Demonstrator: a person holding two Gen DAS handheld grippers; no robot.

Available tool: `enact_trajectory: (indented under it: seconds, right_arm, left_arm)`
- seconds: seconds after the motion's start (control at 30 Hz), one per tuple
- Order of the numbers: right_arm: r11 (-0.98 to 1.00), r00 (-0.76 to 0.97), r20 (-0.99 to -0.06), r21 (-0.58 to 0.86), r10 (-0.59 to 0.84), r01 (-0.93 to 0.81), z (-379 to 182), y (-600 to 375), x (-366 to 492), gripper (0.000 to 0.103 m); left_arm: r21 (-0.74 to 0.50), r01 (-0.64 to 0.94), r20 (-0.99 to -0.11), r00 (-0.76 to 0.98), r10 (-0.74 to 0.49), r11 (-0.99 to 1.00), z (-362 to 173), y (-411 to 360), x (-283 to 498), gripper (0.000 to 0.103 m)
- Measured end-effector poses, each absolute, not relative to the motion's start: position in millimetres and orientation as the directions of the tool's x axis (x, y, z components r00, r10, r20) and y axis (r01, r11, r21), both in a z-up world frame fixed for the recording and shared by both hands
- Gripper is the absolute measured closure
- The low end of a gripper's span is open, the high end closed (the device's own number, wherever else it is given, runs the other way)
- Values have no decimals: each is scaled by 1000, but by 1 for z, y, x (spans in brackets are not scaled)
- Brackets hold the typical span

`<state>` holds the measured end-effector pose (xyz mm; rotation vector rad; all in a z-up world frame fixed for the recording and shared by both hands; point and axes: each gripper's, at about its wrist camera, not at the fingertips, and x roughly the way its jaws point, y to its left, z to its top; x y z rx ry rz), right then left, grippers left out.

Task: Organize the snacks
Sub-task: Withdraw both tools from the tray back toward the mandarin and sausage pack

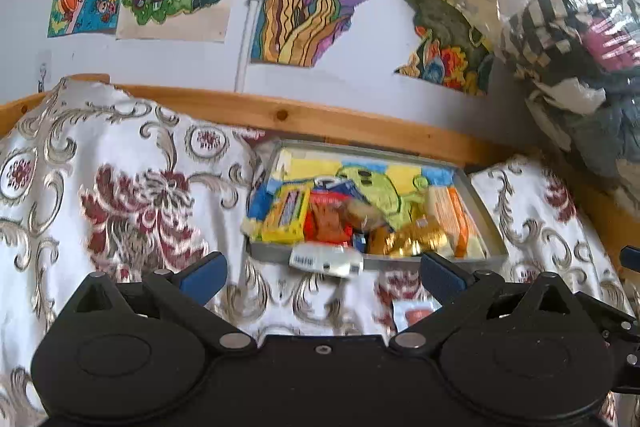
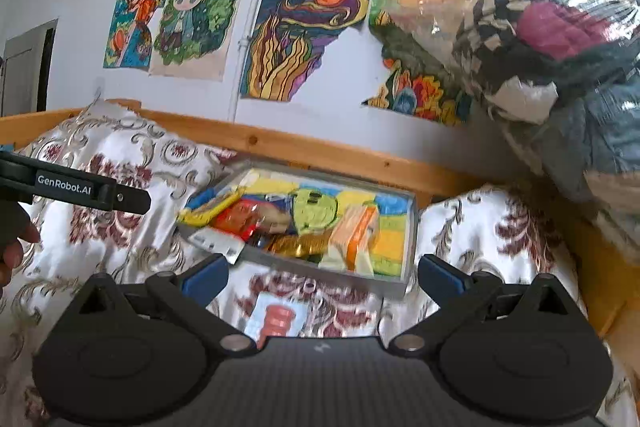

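On the far left of the right wrist view, the left gripper (image 2: 100,193) pokes in above the patterned cloth (image 1: 120,187), part of a hand (image 2: 14,247) behind it. In its own view the left gripper (image 1: 322,273) has its blue fingers spread wide with nothing between them. Ahead, the grey tray (image 1: 486,227) lies on the cloth against the wooden rail (image 1: 320,121), holding a yellow packet (image 1: 286,217), a red packet (image 1: 328,223), gold wrappers (image 1: 408,239) and an orange packet (image 1: 454,217). A white packet (image 1: 326,261) hangs over the tray's near rim. The right gripper (image 2: 322,273) also gapes wide and empty, above a small packet (image 2: 276,317) lying on the cloth just before the tray (image 2: 400,285). At right sits a clear bag of clothes (image 2: 560,39).
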<state>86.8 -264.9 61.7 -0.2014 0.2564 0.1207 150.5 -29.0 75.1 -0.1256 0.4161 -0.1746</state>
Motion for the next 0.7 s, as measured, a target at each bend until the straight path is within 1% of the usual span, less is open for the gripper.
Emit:
enact_trajectory:
  seconds: [0.33, 0.6, 0.7]
  right_arm:
    - [981, 932, -357, -149, 63, -123, 28, -278, 56, 0]
    - [994, 877, -480, -100, -4, -50, 6, -291, 48, 0]
    - [995, 871, -491, -97, -18, -34, 4, -294, 47, 0]
  left_arm:
    - [-117, 162, -459, 866, -198, 980, 51, -40, 121, 1]
    - [-81, 203, -515, 830, -215, 976, 29, -54, 105, 1]
    - [-66, 222, -533, 817, -222, 973, 21, -59, 101, 1]
